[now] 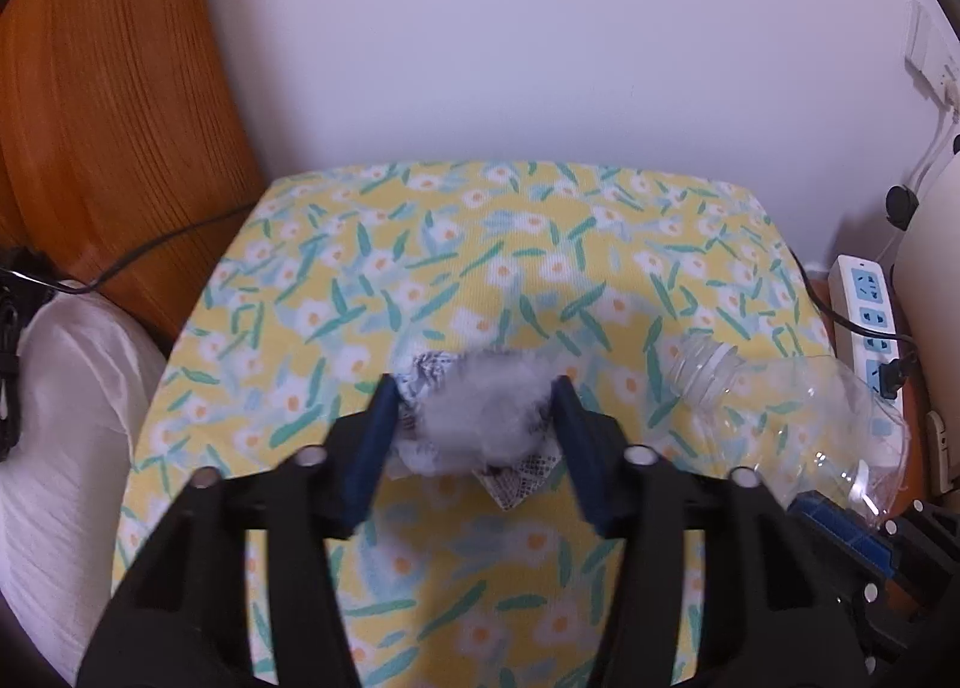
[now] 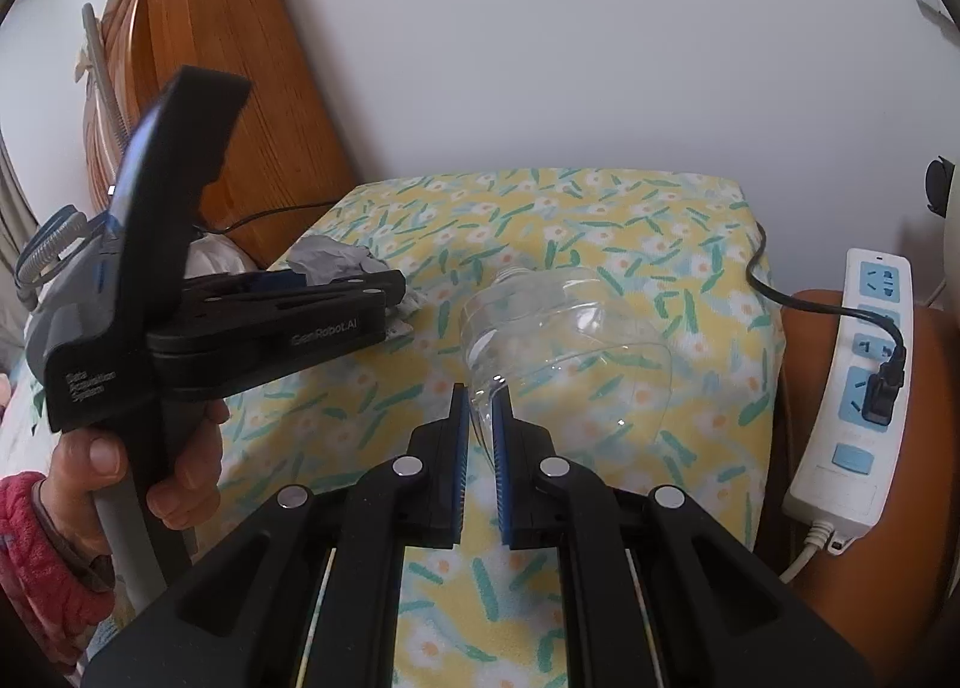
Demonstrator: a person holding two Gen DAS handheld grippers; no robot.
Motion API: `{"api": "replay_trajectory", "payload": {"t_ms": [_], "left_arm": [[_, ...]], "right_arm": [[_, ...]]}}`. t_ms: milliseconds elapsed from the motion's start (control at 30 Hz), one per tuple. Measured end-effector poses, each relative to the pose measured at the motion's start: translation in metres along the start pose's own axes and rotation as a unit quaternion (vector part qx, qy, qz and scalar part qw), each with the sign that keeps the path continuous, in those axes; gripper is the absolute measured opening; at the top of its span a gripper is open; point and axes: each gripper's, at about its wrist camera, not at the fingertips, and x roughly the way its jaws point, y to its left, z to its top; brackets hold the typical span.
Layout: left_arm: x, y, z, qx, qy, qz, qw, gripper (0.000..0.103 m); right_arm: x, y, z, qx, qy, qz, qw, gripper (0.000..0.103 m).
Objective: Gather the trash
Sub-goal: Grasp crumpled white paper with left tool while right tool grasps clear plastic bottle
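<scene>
We are seeing the left gripper (image 1: 477,406) with jaws pressing on both sides of a crumpled wrapper (image 1: 480,418) lying on the floral surface (image 1: 480,244). The right gripper (image 2: 479,418) is holding its jaws clamped on the cut edge of a clear bottle (image 2: 558,322), which is lying beside the wrapper. A power strip (image 2: 858,388) is sitting to the right.

White wall (image 1: 540,27), wooden headboard (image 1: 108,117)
</scene>
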Motion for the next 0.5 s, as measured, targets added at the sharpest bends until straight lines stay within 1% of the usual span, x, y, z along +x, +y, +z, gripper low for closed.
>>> {"api": "replay_trajectory", "payload": {"t_ms": [167, 333, 500], "left_arm": [[-0.003, 0.0, 0.001, 0.005, -0.005, 0.001, 1.0, 0.041], [-0.011, 0.005, -0.003, -0.001, -0.011, 0.005, 0.9999, 0.039], [-0.035, 0.011, -0.014, -0.003, -0.024, 0.006, 0.9997, 0.039]], "right_arm": [[-0.001, -0.001, 0.0, 0.006, -0.001, 0.003, 1.0, 0.009], [-0.003, -0.001, 0.0, 0.007, -0.004, 0.001, 1.0, 0.008], [-0.006, 0.002, -0.001, 0.004, -0.008, -0.002, 1.0, 0.005]]}}
